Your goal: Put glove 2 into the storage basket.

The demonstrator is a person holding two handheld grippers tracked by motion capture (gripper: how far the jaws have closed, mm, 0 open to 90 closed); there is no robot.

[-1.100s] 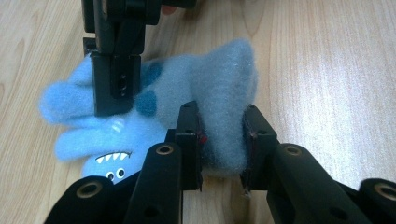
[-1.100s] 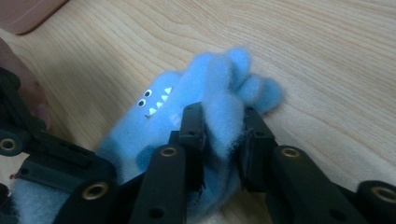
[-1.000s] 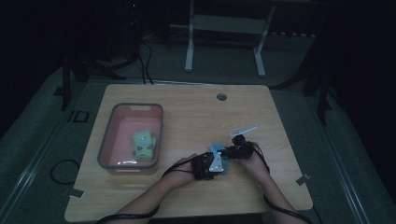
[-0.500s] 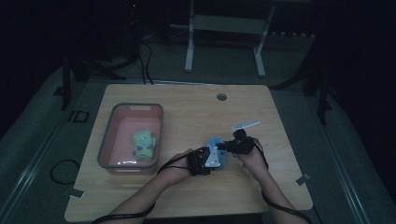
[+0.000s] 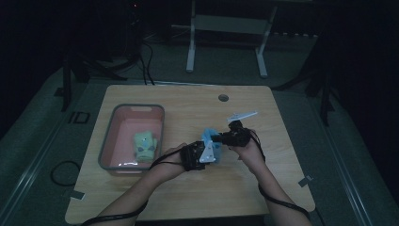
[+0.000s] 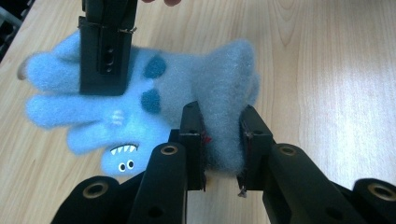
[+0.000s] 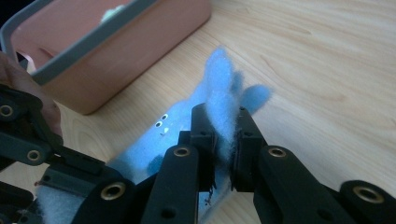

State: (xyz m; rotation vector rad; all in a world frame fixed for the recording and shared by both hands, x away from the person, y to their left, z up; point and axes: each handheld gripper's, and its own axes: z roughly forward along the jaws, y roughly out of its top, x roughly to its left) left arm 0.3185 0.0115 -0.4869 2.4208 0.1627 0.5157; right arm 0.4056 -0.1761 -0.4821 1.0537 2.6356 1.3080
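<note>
Blue glove (image 6: 140, 98): pinched between both tools above the table (image 5: 282, 188); left gripper (image 6: 222, 140) clenched on its cuff, right gripper (image 7: 224, 140) on its fingers; keep both grips firm and level; carry toward bin (image 5: 109, 155) beyond left gripper.

Dim lab; lone table (image 5: 141, 197), trailing floor cables (image 5: 146, 56)

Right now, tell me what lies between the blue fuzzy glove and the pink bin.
Nothing visible. The blue fuzzy glove is pinched by the left tool and right tool above the table; only bare wood lies between it and the pink bin, which already holds a green glove.
</note>
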